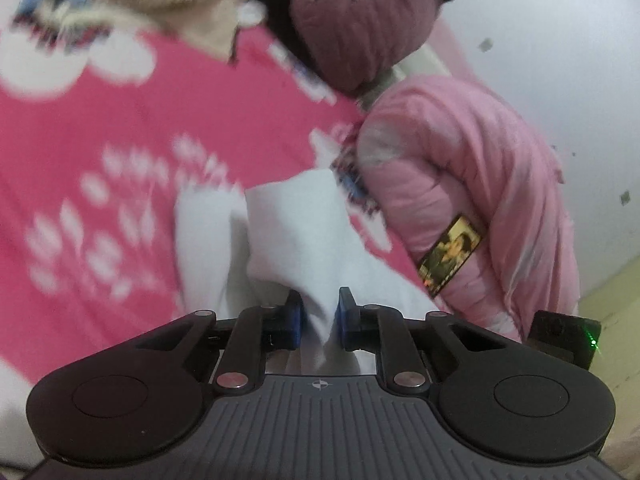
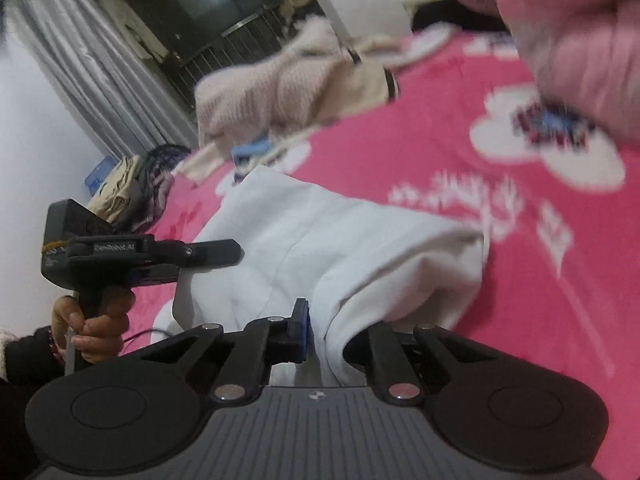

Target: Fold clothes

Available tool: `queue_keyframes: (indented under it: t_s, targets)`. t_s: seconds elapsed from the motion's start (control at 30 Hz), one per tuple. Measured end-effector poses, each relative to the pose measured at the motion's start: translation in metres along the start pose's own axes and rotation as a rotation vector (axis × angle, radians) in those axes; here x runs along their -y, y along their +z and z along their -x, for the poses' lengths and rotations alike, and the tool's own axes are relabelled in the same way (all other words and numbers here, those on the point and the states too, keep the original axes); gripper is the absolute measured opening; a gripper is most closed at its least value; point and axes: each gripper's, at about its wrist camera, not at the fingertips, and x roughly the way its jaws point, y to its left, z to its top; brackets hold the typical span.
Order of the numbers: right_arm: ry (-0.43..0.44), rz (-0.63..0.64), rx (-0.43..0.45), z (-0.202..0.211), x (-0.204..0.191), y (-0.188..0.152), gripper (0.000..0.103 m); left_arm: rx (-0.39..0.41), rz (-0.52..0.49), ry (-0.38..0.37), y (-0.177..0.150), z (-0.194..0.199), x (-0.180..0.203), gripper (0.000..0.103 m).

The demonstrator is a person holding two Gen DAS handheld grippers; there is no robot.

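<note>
Bedroom, white walls; bed covered by a pink blanket (image 1: 168, 120) with white flower print, blurred in both views.

Item 1: white garment (image 2: 328, 240), lying crumpled on the blanket at the near edge of the bed, rising into both wrist views at 6 o'clock.

Item 2: left tongs (image 1: 319, 316), blue pads pinched on a gathered fold of the white garment; cloth fills the narrow gap between them.

Item 3: right tongs (image 2: 320, 332), closed on another bunch of the same garment; one blue pad shows, the other is covered by cloth.

Item 4: hand (image 2: 94, 324) holding the left tool's grip, at 9 o'clock in the right wrist view, dark sleeve behind it.

Item 5: beige knit garment (image 2: 280, 92), heaped at 12 o'clock, well apart from the white one.

Item 6: pink quilt (image 1: 472, 200), rolled against the wall at 3 o'clock; a maroon quilt (image 1: 360, 32) lies beyond it.

Item 7: grey curtain (image 2: 80, 68) at 10 o'clock.
</note>
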Motion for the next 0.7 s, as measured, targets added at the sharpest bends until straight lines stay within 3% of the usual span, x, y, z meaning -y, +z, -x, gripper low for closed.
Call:
queue_keyframes:
  t_s: [0.17,0.3,0.43,0.5,0.6,0.7]
  targets:
    - [-0.025,0.022,-0.006,-0.018,0.005,0.007,0.013,-0.009,0.001,0.04,0.004,-0.006,-0.008,0.015]
    - [-0.02,-0.155,-0.108,-0.036,0.032,0.0,0.038,-0.058,0.08,0.086,-0.006,-0.018,-0.031,0.022]
    - [-0.018,-0.282,-0.083,-0.016,0.049,0.0,0.054,-0.047,0.132,0.077,-0.003,-0.011,-0.031,0.032]
    - [-0.047,-0.294,-0.064,-0.001,0.052,-0.001,0.054,-0.021,0.126,0.102,0.001,-0.001,-0.027,0.041]
    - [-0.105,-0.279,-0.018,0.021,0.05,-0.001,0.054,0.062,0.137,0.131,0.009,0.021,-0.023,0.043]
    - [-0.2,-0.162,0.059,0.037,0.031,0.008,0.043,0.151,0.099,0.153,0.016,0.042,-0.01,0.042]
